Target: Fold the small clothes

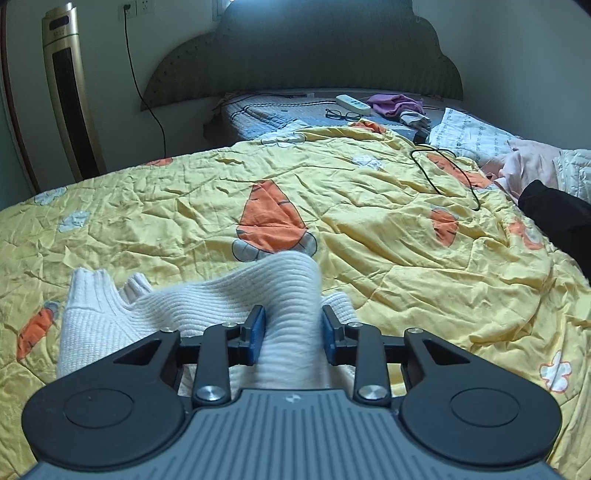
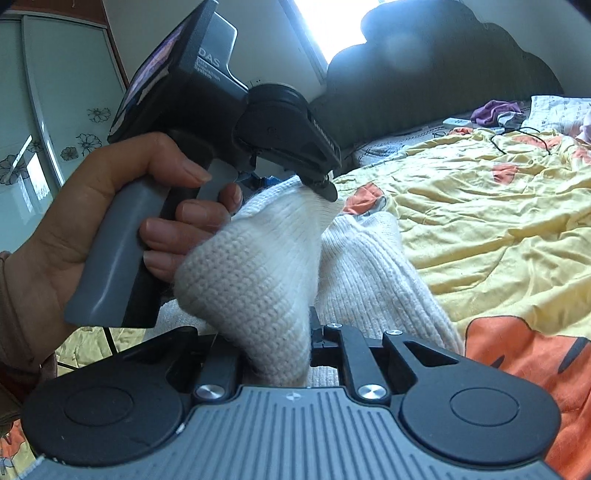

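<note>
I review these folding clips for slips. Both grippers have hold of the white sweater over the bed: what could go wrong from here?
The left gripper has knit bunched between pads that look slack, so the sweater may slip out. The right gripper pinches a thick wad; the fold could come out lopsided. The black cable on the quilt might snag dragged fabric.

Daylight enters through a window [image 2: 314,26] behind the headboard [image 1: 303,55]; it is blown out to white in the right wrist view. The room is moderately dim and soft-lit, with faint shadows in the folds of the yellow quilt [image 1: 369,221]. Both views show strong fisheye bending and dark corners. The white knit [image 2: 251,266] close to the lens is slightly soft; the headboard is hazy.
</note>
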Tool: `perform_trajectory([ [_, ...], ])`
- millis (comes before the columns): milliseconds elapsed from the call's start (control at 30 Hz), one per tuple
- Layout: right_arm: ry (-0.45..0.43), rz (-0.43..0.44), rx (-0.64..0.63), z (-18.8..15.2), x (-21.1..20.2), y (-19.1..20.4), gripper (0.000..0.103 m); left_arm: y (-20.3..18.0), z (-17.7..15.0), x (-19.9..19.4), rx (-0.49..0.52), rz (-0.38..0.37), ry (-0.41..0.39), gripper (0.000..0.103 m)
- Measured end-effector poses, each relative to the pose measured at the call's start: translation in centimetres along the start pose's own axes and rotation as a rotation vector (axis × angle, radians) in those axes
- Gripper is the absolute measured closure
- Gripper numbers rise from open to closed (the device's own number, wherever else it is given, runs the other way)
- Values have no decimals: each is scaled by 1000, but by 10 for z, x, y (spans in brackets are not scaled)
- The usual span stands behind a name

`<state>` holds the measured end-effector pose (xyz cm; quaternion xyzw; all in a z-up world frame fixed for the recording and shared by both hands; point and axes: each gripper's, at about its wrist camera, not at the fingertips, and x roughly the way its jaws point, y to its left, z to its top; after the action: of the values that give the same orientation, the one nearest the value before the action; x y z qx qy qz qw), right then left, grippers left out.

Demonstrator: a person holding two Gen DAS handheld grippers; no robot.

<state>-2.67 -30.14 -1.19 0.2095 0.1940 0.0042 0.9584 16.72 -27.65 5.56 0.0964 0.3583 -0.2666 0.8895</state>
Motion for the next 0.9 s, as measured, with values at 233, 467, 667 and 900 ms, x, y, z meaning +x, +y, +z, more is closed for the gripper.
perform_trajectory([
  [233, 32, -2, 46, -1, -1, -14, 83, 9, -3, -12, -31, -48, -2, 56],
  [467, 66, 12, 98, 7, -1, -24, 59, 35, -27, -60, 19, 38, -142, 36],
  [667, 79, 56, 178, 33, 10, -39, 36, 59, -57, -81, 18, 122, -170, 31],
  [900, 116, 87, 220, 54, 39, -48, 67, 59, -96, -78, 54, 178, -121, 31],
])
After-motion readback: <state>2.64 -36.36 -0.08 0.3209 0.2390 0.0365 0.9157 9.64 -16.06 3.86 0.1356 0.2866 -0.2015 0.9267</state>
